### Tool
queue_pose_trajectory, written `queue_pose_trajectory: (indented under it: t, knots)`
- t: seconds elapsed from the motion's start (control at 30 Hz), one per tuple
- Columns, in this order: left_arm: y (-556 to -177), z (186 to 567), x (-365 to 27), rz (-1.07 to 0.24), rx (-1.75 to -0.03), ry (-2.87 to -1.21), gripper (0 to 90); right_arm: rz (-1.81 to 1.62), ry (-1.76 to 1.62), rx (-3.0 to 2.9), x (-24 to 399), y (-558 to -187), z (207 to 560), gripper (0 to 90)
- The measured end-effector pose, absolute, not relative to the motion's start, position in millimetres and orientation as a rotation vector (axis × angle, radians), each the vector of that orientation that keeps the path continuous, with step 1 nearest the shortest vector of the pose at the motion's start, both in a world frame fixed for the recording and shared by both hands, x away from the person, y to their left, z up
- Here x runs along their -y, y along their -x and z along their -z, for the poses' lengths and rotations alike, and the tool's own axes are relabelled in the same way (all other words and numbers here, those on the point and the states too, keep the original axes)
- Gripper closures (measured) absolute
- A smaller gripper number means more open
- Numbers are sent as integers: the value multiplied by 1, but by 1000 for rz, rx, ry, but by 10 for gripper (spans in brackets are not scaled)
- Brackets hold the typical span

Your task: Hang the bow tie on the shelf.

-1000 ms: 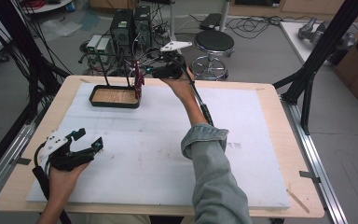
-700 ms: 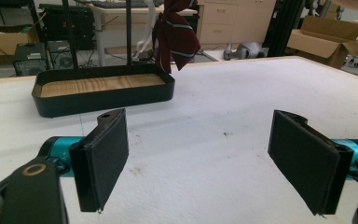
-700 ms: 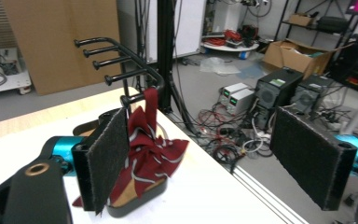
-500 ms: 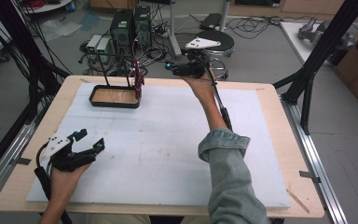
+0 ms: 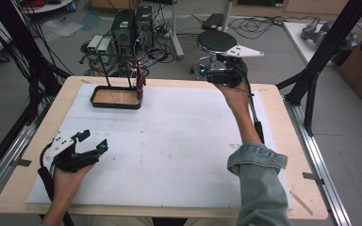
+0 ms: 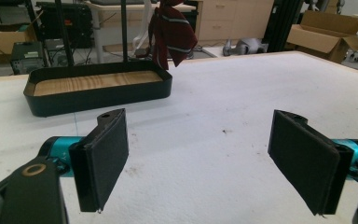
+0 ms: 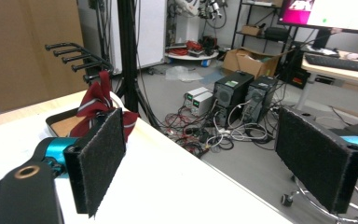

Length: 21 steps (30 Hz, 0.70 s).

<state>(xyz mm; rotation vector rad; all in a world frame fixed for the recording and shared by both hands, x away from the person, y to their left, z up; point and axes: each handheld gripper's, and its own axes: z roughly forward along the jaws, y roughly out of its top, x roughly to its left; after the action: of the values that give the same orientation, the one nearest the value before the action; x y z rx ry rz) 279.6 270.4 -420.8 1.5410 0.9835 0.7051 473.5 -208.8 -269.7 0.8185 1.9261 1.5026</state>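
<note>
The right tool [image 5: 206, 75] was seen at the upper centre-right of the high view, over the far edge of the desk [image 5: 273, 101], its jaws having just been opening with nothing between them. The dark red cloth [image 5: 140, 79] (striped) was hung on the rack above the black tray [image 5: 115, 98] at upper left, well apart. The left tool [image 5: 93, 142], at lower left, was released and empty.
</note>
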Motion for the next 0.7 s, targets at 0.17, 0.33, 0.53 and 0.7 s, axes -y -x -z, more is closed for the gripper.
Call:
queue_pose_trajectory:
  t: [0.17,0.33,0.53,0.7]
  knots:
    - [-280,422,-270,-707,-986,-1543,203,-1503,-857,-1888,236,-456,272,131]
    - [-280,423,-269,-706,-990,-1548,203,-1512,-885,-1837,261,-438,276,126]
    - [-280,424,-269,-709,-993,-1554,203,-1492,-926,-1809,286,-420,283,126]
    - [-280,424,-270,-712,-997,-1554,203,-1483,-945,-1772,304,-402,292,126]
